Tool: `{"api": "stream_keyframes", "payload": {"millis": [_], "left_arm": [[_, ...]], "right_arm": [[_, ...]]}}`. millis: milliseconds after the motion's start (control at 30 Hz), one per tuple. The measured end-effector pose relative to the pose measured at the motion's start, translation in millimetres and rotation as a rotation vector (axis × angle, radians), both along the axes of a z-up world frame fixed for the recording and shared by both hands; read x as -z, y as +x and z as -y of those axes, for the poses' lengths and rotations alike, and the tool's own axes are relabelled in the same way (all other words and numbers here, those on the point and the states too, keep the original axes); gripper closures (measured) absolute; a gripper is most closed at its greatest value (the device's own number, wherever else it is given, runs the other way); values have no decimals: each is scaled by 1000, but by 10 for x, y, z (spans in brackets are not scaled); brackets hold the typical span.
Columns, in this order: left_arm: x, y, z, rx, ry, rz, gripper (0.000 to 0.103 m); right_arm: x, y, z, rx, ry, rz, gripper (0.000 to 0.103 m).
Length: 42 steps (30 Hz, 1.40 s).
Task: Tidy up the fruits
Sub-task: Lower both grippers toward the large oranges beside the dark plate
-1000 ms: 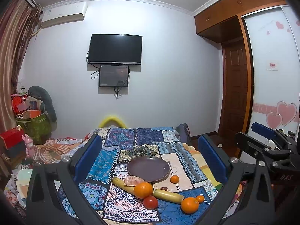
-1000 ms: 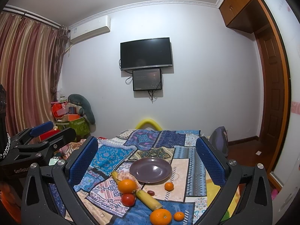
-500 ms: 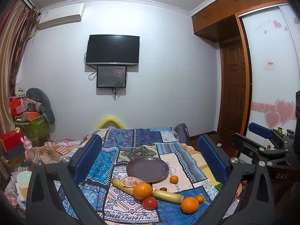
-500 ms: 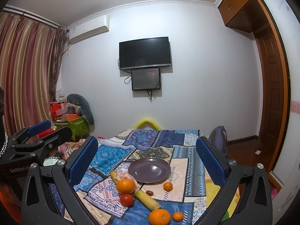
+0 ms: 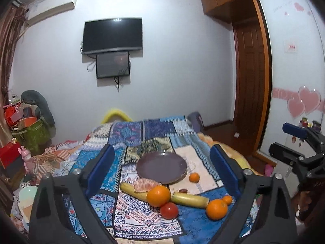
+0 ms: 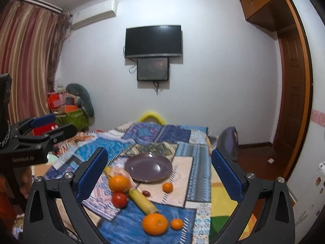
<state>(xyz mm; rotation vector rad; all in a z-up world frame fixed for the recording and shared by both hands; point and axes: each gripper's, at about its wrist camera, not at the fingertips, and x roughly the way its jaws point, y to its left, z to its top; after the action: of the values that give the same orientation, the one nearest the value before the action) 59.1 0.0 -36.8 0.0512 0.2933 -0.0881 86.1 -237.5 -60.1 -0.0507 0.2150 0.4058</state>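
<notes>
Hovering above the near end of a patchwork bedspread (image 5: 130, 134), both grippers are spread wide and hold nothing: the left gripper (image 5: 160, 168) frames the purple plate (image 5: 161, 166), and the right gripper (image 6: 159, 167) frames the same plate from its own side. No fruit is on the plate yet, so this looks like the opening step, choosing a first piece. The fruit lies loose on the cloth in front of the plate: a large orange (image 5: 158, 195) touching a tomato (image 5: 169, 210), a second large orange (image 5: 217, 209) with a small mandarin (image 5: 227, 199) just beside it, another mandarin (image 5: 194, 177) near the plate's rim, a peeled mandarin (image 5: 145, 185) resting on a banana (image 5: 133, 191), a second banana (image 5: 190, 200), and a small dark fruit (image 5: 183, 191) that may be a date. The next move probably calls for lowering one gripper over a round fruit and closing gently, since it could roll on the soft cloth. The far banana is largely hidden behind the orange in the right wrist view, and the bedspread's near edge is cut off by the gripper bodies.
</notes>
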Motion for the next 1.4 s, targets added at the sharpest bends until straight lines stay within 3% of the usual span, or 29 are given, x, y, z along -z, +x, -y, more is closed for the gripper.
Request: {"api": "stream_keyframes", "payload": {"millis": [167, 233, 333, 500, 667, 900, 1300, 1400], "left_arm": [[220, 280, 3, 33, 17, -126, 22], [305, 372, 6, 41, 27, -174, 32], [445, 499, 4, 49, 42, -233, 33], [680, 672, -12, 62, 61, -318, 33], [911, 869, -54, 97, 29, -446, 33], [1191, 1089, -112, 88, 10, -560, 33], [1477, 1238, -266, 69, -21, -654, 32], [1503, 1294, -278, 69, -26, -663, 32]], "right_arm": [[208, 170, 87, 8, -34, -105, 18], [309, 242, 107, 7, -50, -154, 26], [447, 335, 132, -13, -60, -233, 34], [658, 436, 146, -34, -76, -342, 35], [864, 559, 135, -71, -71, -448, 35], [1150, 696, -5, -119, -101, -564, 34], [1564, 937, -237, -174, -150, -731, 33], [1607, 950, -269, -151, -179, -723, 32]]}}
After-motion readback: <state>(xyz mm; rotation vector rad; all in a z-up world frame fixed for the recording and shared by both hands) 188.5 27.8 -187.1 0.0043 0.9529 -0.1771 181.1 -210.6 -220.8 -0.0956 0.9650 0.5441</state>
